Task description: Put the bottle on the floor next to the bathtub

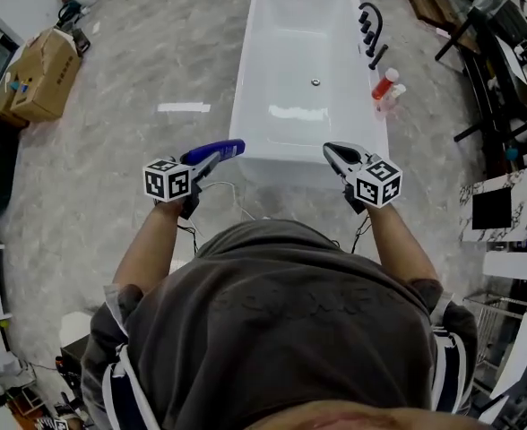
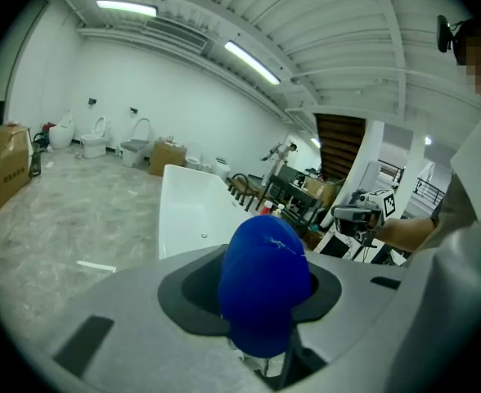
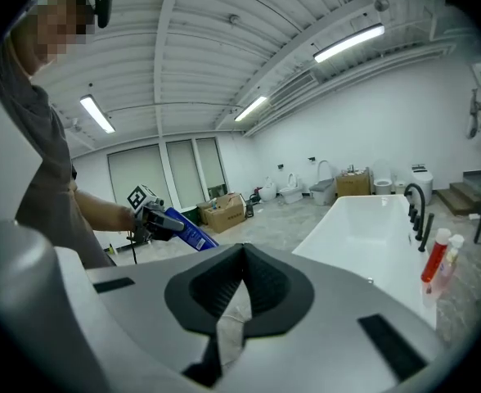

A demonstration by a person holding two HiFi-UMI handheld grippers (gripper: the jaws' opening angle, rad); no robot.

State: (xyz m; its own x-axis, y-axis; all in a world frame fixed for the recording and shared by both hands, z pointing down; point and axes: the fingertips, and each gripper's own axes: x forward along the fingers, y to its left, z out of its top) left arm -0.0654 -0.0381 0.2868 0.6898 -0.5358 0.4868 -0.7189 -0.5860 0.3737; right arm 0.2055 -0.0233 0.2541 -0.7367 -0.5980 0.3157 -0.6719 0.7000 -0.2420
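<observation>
The floor (image 1: 111, 150) is pale grey marbled stone in a large white room with strip lights (image 2: 126, 7) overhead and toilets (image 2: 96, 136) along the far wall. A white freestanding bathtub (image 1: 310, 162) stands in the middle, with a black faucet (image 1: 369, 27) and a red-capped bottle (image 1: 384, 82) on its right ledge. A cardboard box (image 1: 39, 74) sits well off to the left. The blue bottle (image 1: 220, 150) is glossy, with a rounded end. The left gripper (image 1: 192, 164) holds it clamped in its fingers, in the air near the tub's near left corner, lying almost level and pointing at the tub. The right gripper (image 1: 331, 150) is empty, its fingers closed tip to tip.
</observation>
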